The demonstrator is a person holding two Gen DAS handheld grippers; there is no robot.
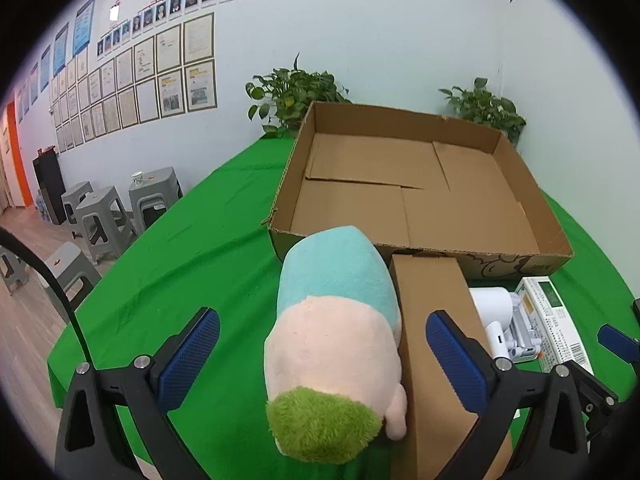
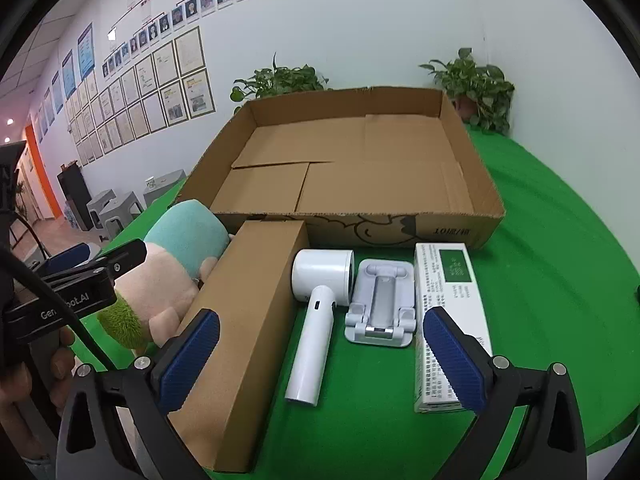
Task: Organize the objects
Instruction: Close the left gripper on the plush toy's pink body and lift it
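My left gripper (image 1: 322, 354) spread above plush toy (image 1: 334, 344), right gripper (image 2: 320, 354) spread over hair dryer (image 2: 318, 316); both empty, probably lining up picks for open cardboard tray (image 2: 486, 196).

Green table (image 2: 540, 240) w/ box (image 2: 360, 184), plush (image 2: 176, 264)

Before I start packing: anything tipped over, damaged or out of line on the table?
Nothing spilled or broken. Only the plush toy lies on its side, leaning against the long brown box; the big tray box's near-left rim corner looks slightly torn.
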